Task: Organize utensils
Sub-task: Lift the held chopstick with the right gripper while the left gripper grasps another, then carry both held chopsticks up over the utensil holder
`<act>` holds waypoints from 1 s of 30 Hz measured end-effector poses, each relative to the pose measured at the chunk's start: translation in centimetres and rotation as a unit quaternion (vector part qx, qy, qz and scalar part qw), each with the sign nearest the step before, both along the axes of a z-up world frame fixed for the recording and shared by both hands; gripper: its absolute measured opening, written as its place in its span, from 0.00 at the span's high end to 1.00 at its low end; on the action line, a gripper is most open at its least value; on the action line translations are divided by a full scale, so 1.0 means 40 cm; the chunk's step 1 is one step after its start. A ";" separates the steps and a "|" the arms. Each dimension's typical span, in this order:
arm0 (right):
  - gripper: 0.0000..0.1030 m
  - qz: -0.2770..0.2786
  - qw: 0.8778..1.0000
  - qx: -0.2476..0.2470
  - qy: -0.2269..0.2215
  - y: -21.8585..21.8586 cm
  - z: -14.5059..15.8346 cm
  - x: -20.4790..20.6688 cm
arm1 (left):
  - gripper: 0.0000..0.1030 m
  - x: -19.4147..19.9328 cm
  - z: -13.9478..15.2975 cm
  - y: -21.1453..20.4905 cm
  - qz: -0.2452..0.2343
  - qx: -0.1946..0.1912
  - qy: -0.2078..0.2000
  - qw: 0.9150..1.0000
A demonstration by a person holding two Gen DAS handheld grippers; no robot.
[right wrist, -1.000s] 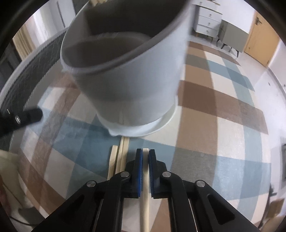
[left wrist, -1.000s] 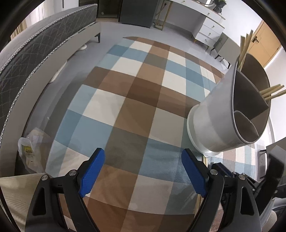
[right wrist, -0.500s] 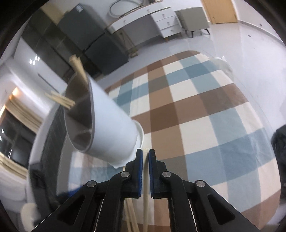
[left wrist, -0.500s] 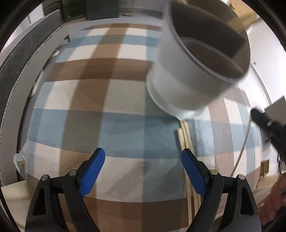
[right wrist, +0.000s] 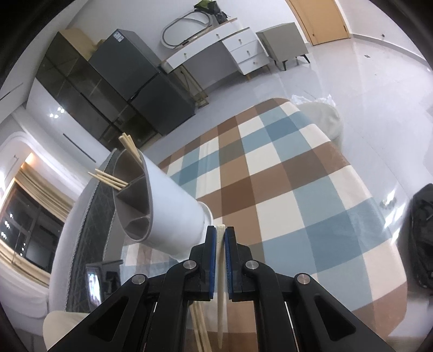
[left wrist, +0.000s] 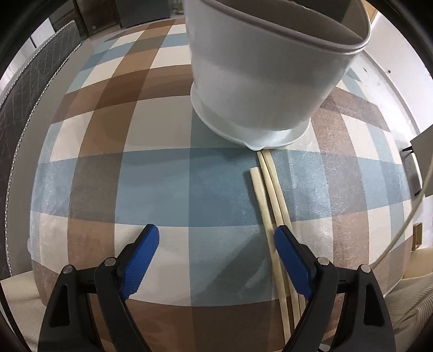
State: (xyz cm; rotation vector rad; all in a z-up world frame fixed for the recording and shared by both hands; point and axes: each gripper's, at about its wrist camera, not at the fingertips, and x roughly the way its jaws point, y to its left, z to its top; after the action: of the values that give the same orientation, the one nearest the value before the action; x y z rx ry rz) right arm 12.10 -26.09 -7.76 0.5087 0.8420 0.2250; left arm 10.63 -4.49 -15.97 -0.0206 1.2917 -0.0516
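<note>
A white utensil holder (left wrist: 265, 67) with grey inner dividers stands on the glass table over the checked rug. In the right wrist view the holder (right wrist: 165, 205) holds several wooden chopsticks (right wrist: 111, 180) in its far compartment. Three pale chopsticks (left wrist: 273, 205) lie on the table in front of the holder, running under the right finger of my left gripper (left wrist: 216, 243), which is open and empty. My right gripper (right wrist: 220, 241) is shut on one pale chopstick (right wrist: 220, 270) and holds it lifted, just right of the holder's base.
The round glass table's edge (left wrist: 400, 97) curves at the right, with a white cable (left wrist: 406, 224) beyond it. A grey bed (left wrist: 24, 89) lies at the left. A dark cabinet (right wrist: 108, 89), a white desk (right wrist: 216, 51) and a door (right wrist: 319, 21) are far off.
My left gripper has swung towards the holder and the lying chopsticks, still open. My right gripper has risen and tilted up with the chopstick, so the holder now sits lower left.
</note>
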 end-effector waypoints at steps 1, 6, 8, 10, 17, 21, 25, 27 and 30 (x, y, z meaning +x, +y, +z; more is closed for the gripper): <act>0.95 0.000 1.000 -0.002 -0.003 -0.001 0.004 -0.002 | 0.20 -0.001 0.000 -0.001 0.003 0.003 0.001 1.000; 0.95 0.002 1.000 -0.011 -0.021 0.000 0.028 -0.018 | 0.33 0.013 0.010 -0.012 0.003 0.006 -0.001 1.000; 0.95 0.002 1.000 -0.017 -0.024 0.002 0.030 -0.020 | 0.34 0.039 0.013 -0.005 0.009 0.006 -0.002 1.000; 0.95 0.003 1.000 -0.017 -0.024 0.002 0.029 -0.021 | 0.34 0.048 0.015 -0.003 0.014 0.004 -0.002 1.000; 0.95 0.003 1.000 -0.015 -0.027 0.001 0.030 -0.022 | 0.42 0.089 0.022 -0.008 0.018 0.011 -0.008 1.000; 0.95 0.005 0.999 -0.019 -0.026 0.004 0.029 -0.020 | 0.63 0.109 0.032 -0.021 0.011 0.011 -0.022 1.000; 0.95 0.007 0.999 -0.026 -0.024 0.013 0.024 -0.013 | 0.94 0.126 0.035 -0.030 0.003 0.001 -0.022 1.000; 0.95 0.008 0.999 -0.028 -0.025 0.019 0.025 -0.012 | 0.97 0.129 0.034 -0.023 0.009 -0.010 -0.020 1.000; 0.95 0.012 0.999 -0.037 -0.035 0.034 0.033 -0.014 | 0.98 0.130 0.043 -0.008 0.017 -0.028 -0.023 0.999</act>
State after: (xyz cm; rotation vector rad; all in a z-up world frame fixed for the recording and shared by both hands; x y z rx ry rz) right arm 11.52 -24.75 -6.45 0.4196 0.7863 0.2314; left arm 15.82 -4.83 -14.24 -0.0888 1.2438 -0.0583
